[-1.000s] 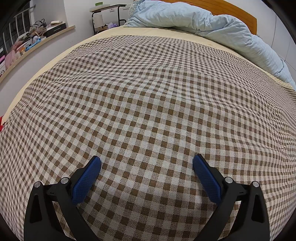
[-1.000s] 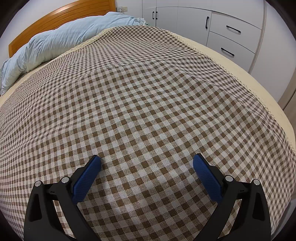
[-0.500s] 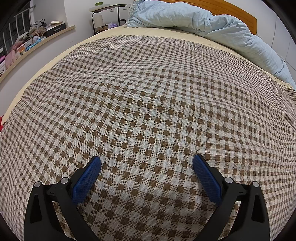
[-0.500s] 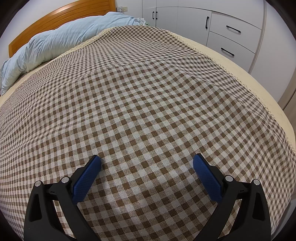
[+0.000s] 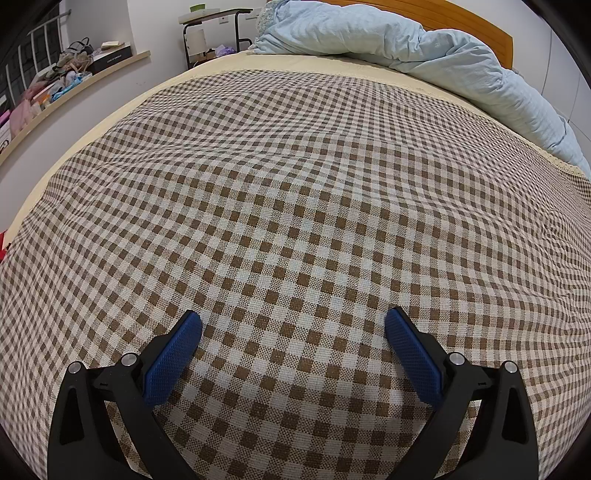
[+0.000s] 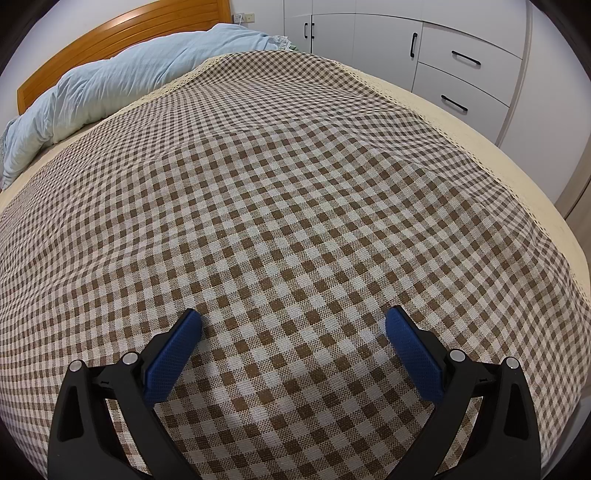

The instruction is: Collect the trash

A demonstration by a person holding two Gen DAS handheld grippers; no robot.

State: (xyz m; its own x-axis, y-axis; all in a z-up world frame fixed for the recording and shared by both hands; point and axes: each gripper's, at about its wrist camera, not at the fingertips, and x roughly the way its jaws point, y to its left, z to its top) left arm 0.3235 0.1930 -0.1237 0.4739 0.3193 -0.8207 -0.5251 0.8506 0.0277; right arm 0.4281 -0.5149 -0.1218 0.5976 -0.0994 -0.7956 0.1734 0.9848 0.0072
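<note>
No trash shows in either view. My left gripper [image 5: 293,321] is open, its blue pads [image 5: 173,354] spread wide just above a brown-and-white checked bedspread [image 5: 295,184]. My right gripper [image 6: 293,319] is open too, with nothing between its fingers, hovering low over the same checked bedspread [image 6: 277,184]. Neither gripper holds anything.
A light blue duvet [image 5: 424,44] lies bunched at the wooden headboard [image 5: 480,26]. A cluttered shelf [image 5: 55,85] runs along the left wall, with a small side table [image 5: 210,22] beyond. White cabinets with drawers [image 6: 461,62] stand along the bed's right side. The duvet [image 6: 110,85] shows top left.
</note>
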